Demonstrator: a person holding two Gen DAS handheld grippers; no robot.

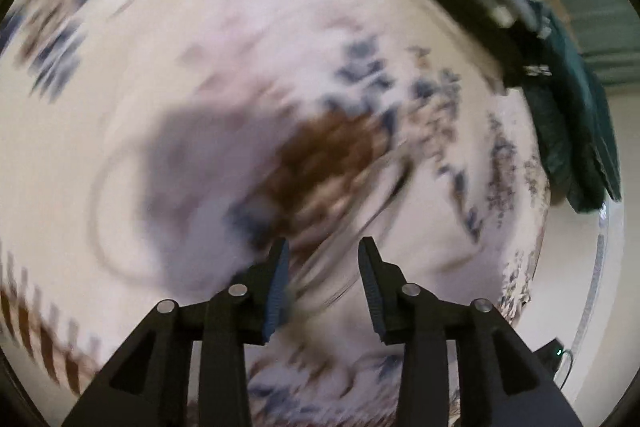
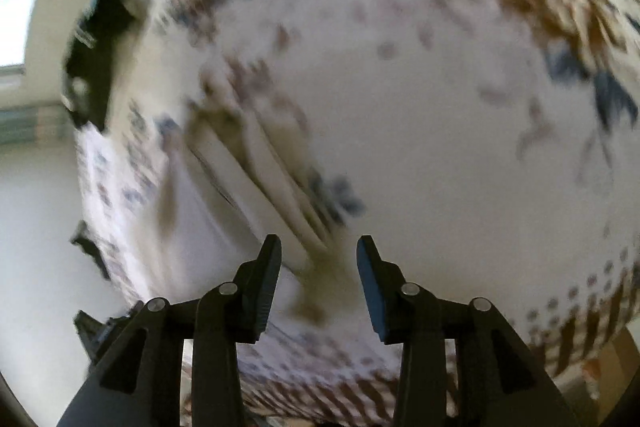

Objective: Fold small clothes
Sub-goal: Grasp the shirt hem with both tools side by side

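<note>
Both views are smeared by motion. A white patterned cloth with brown and blue marks (image 1: 304, 67) covers the surface and fills the left wrist view. My left gripper (image 1: 324, 259) is open above it with nothing between the jaws. In the right wrist view the same cloth (image 2: 420, 99) lies under my right gripper (image 2: 318, 255), which is open and empty above a creased, folded patch (image 2: 256, 163). A dark teal garment (image 1: 576, 131) hangs at the upper right of the left wrist view, held by the other black gripper (image 1: 472, 7).
The cloth-covered surface ends at the right (image 1: 536, 251) in the left wrist view, with pale floor beyond. A window (image 2: 16, 23) and cream wall show at the left of the right wrist view. Dark equipment (image 2: 92, 59) sits at the cloth's left edge.
</note>
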